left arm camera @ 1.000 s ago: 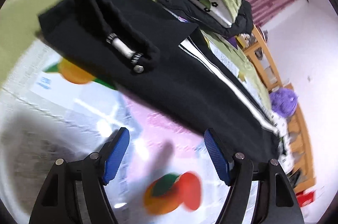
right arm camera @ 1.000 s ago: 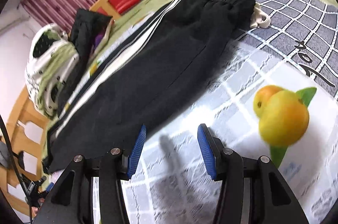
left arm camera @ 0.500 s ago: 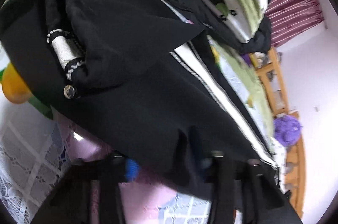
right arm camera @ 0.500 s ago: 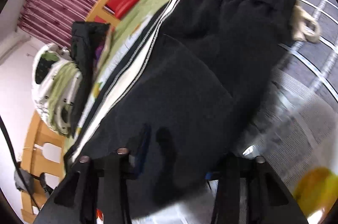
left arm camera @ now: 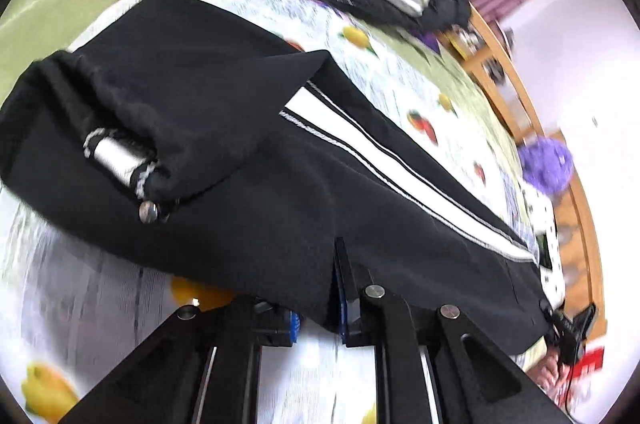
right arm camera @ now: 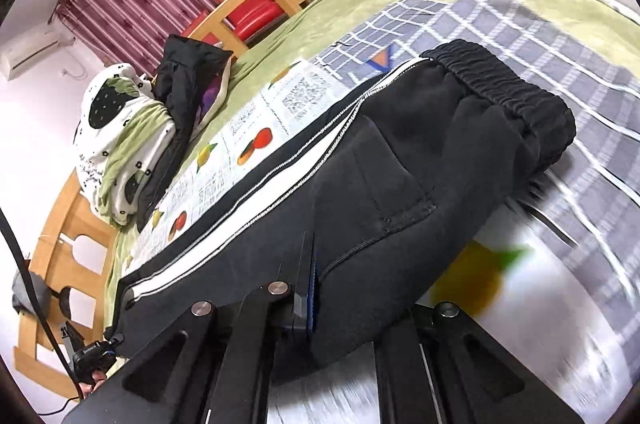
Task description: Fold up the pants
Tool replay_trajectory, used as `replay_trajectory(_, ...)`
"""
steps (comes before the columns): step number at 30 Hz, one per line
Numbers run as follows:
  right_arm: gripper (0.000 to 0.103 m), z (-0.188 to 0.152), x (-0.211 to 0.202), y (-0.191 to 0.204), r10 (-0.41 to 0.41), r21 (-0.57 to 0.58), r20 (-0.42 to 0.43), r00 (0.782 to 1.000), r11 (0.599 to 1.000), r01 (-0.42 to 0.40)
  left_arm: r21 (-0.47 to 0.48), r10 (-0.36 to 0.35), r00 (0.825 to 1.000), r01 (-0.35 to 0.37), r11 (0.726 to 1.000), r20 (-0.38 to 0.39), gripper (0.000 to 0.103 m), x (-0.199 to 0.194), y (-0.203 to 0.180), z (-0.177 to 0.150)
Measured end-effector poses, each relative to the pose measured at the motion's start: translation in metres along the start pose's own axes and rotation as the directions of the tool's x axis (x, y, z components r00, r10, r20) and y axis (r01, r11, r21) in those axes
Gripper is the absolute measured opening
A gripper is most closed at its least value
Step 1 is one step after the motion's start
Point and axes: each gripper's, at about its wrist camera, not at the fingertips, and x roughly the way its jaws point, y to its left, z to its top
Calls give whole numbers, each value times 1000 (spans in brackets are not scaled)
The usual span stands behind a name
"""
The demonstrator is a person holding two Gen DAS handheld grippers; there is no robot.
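Nothing readable here: the fruit-printed white bedsheet (right arm camera: 248, 128) carries blocks of tiny print, all too blurred to read, and the grey checked blanket (right arm camera: 460, 20) shows only a blue-and-orange mark.

In the left wrist view, black fabric of the white-striped track pants (left arm camera: 248, 208) is covering the left gripper (left arm camera: 320, 308) where its blue pads are meeting, so only slivers of blue are showing. The fruit-printed white bedsheet (left arm camera: 80, 304) is smearing into blur near the lens. In the right wrist view, the same pants (right arm camera: 400, 192) are hiding the right gripper's (right arm camera: 344, 304) right finger, and the grey checked blanket (right arm camera: 560, 72) is blurring at the right edge.
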Motion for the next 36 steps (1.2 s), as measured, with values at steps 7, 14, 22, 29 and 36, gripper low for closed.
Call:
replay_trajectory(7, 20, -42, -4, -34, -106, 63, -134, 985, 991, 115, 77, 154, 984, -148, 986, -91, 34, -13, -4, -31)
replay_trajectory(14, 28, -68, -55, -17, -175, -76, -60, 983, 982, 170, 206, 187, 980, -199, 958, 75, 37, -67, -4, -46)
replay_trajectory(22, 30, -67, -66, 35, -142, -137, -23, 990, 981, 137, 114, 176, 975, -191, 975, 135, 37, -55, 24, -11)
replay_trajectory(29, 30, -70, -41, 79, -138, -188, -49, 989, 974, 127, 131, 274, 943, -300, 945, 187, 37, -33, 29, 2)
replay_trajectory(36, 30, -77, 3, 107, -150, -221, -105, 983, 967, 124, 141, 176, 964, -206, 968, 197, 10, -31, 38, 32)
